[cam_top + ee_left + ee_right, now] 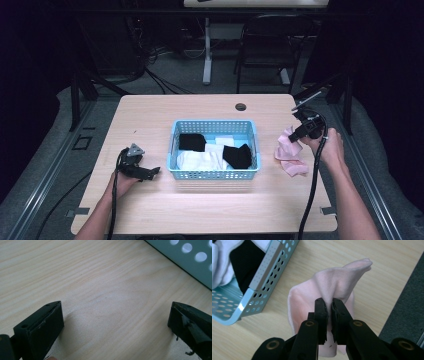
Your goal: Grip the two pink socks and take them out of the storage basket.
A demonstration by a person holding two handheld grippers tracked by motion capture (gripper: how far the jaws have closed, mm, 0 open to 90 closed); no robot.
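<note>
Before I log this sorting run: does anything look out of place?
One pink sock lies crumpled on the table right of the blue basket, not inside with the others; the right gripper is pinching it.

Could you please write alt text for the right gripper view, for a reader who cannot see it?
The right claw is shut on a fold of a pale pink sock, holding it just above the wooden table. To its left stands the corner of a blue perforated basket holding black and white socks.
</note>
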